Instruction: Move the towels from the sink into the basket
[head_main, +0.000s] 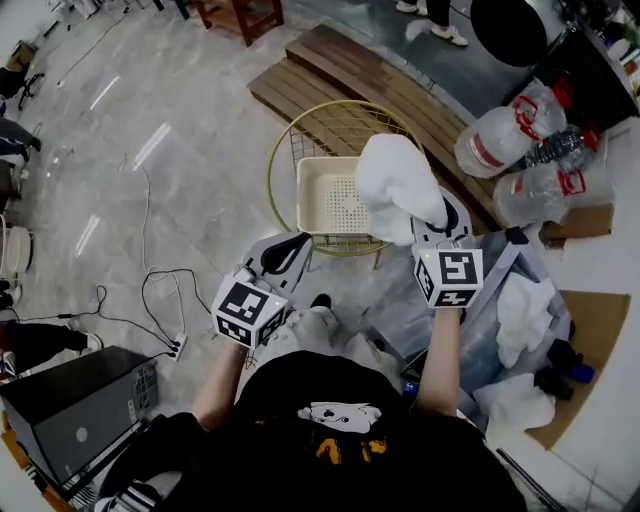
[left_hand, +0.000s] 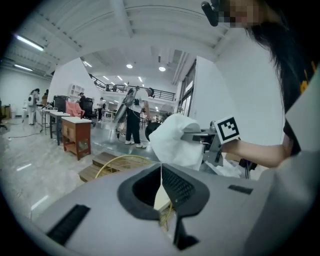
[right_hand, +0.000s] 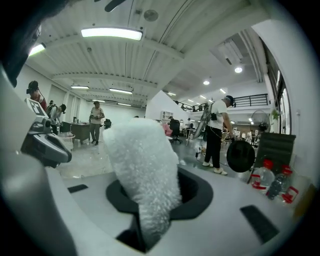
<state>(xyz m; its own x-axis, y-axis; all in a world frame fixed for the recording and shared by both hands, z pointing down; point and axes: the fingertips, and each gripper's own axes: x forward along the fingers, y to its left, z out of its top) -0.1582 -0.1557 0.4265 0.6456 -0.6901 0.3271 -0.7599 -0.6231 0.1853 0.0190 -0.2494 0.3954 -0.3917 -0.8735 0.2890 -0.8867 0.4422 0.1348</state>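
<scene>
A white fluffy towel (head_main: 395, 185) (right_hand: 145, 170) (left_hand: 175, 140) hangs from my right gripper (head_main: 437, 212) (right_hand: 159, 192), whose jaws are shut on it. It is held over the right edge of the cream plastic basket (head_main: 325, 195), which sits in a gold wire frame (head_main: 285, 140) (left_hand: 117, 162) on the floor. My left gripper (head_main: 298, 243) (left_hand: 161, 182) is lower left of the basket, its jaws closed with nothing between them. Two more white towels (head_main: 525, 312) (head_main: 512, 402) lie in the steel sink (head_main: 495, 275) at the right.
Wooden pallets (head_main: 340, 70) lie beyond the basket. Large plastic water bottles (head_main: 500, 135) stand at the upper right, with cardboard (head_main: 595, 320) by the sink. A power strip with cables (head_main: 170, 345) and a dark box (head_main: 80, 420) sit at the left. People stand in the background.
</scene>
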